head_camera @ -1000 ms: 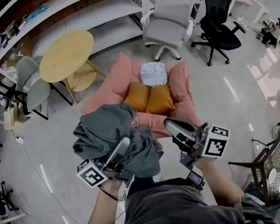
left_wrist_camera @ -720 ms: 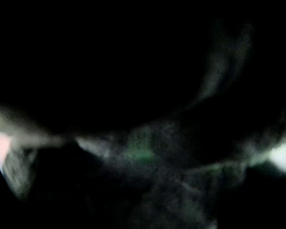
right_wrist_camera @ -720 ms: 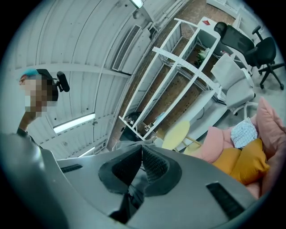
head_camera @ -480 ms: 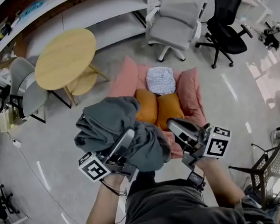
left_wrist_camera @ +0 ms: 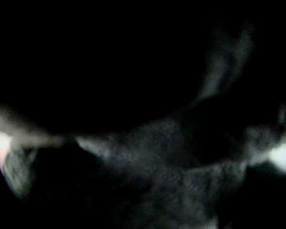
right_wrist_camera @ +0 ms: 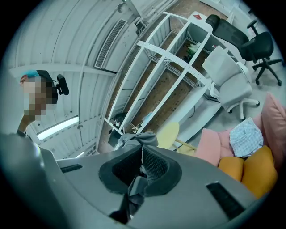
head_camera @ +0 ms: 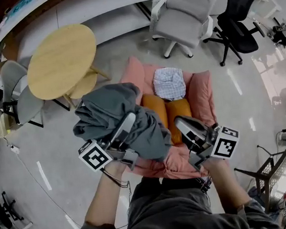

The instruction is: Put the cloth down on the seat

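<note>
Left gripper point(head_camera: 129, 125) pinches the bunched grey cloth point(head_camera: 107, 110), which hangs over the pink seat's point(head_camera: 164, 167) near edge. Right gripper point(head_camera: 182, 124) is pressed shut, seemingly empty. Risk: released this early, the bundle may slide off onto the floor point(head_camera: 56, 161).

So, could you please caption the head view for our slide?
Left gripper holds a bundled grey cloth, pink seat with orange cushions just ahead.

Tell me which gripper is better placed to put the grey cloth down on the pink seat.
Left. The left gripper has the grey cloth bunched in its jaws, at the near edge of the pink seat. The right gripper, jaws together, hangs beside the cloth and carries nothing.
</note>
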The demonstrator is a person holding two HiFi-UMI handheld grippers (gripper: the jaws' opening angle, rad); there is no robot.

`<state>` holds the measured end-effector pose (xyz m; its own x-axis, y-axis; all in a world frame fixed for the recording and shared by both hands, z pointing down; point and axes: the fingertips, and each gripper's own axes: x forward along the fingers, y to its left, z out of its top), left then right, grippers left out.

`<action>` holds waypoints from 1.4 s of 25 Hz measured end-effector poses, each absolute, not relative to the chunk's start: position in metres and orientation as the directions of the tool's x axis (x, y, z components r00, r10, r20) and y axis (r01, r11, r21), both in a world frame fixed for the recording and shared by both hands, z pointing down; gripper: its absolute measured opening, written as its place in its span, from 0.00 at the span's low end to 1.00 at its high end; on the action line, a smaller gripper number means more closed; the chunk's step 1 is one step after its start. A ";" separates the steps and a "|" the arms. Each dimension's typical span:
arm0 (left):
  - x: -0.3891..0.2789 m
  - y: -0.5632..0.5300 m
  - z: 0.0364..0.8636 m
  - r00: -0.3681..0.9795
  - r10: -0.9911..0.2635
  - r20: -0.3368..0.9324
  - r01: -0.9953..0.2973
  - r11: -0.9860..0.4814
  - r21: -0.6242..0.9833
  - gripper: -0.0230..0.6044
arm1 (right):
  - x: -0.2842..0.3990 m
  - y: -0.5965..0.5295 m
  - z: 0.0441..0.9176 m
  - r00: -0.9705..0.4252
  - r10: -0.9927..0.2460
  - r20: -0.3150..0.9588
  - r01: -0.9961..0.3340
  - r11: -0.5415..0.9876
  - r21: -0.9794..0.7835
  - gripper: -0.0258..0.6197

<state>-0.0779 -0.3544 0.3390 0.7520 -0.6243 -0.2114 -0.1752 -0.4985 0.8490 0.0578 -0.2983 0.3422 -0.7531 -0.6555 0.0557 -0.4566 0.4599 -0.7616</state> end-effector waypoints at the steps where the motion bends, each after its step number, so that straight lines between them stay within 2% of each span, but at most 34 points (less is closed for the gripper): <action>1: -0.077 -0.363 0.347 0.749 -0.632 -0.201 -0.181 -0.486 0.855 0.55 | 0.059 -0.304 0.347 -0.752 -0.656 0.063 -0.459 0.452 -0.765 0.07; 7: -0.074 -0.420 0.398 0.715 -0.683 -0.149 -0.209 -0.412 0.887 0.55 | 0.055 -0.334 0.381 -0.765 -0.635 0.105 -0.457 0.420 -0.784 0.07; 13: -0.084 -0.489 0.487 0.640 -0.767 -0.045 -0.232 -0.249 0.940 0.55 | 0.055 -0.362 0.431 -0.792 -0.587 0.165 -0.450 0.379 -0.809 0.07; 24: -0.108 -0.567 0.633 0.514 -0.842 0.166 -0.387 -0.055 0.920 0.56 | 0.065 -0.390 0.530 -0.818 -0.522 0.243 -0.437 0.289 -0.851 0.07; 32: -0.118 -0.580 0.714 0.431 -0.808 0.402 -0.429 0.209 0.879 0.61 | 0.062 -0.399 0.565 -0.836 -0.483 0.260 -0.414 0.245 -0.877 0.07; 35: -0.115 -0.588 0.729 0.421 -0.777 0.468 -0.452 0.268 0.851 0.66 | 0.058 -0.403 0.567 -0.845 -0.470 0.255 -0.402 0.245 -0.882 0.07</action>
<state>-0.1151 -0.5876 0.7291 0.4205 -0.7774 0.4678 -0.4519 0.2676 0.8510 0.0578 -0.4032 0.5674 -0.8450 -0.4703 0.2546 -0.4022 0.2451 -0.8822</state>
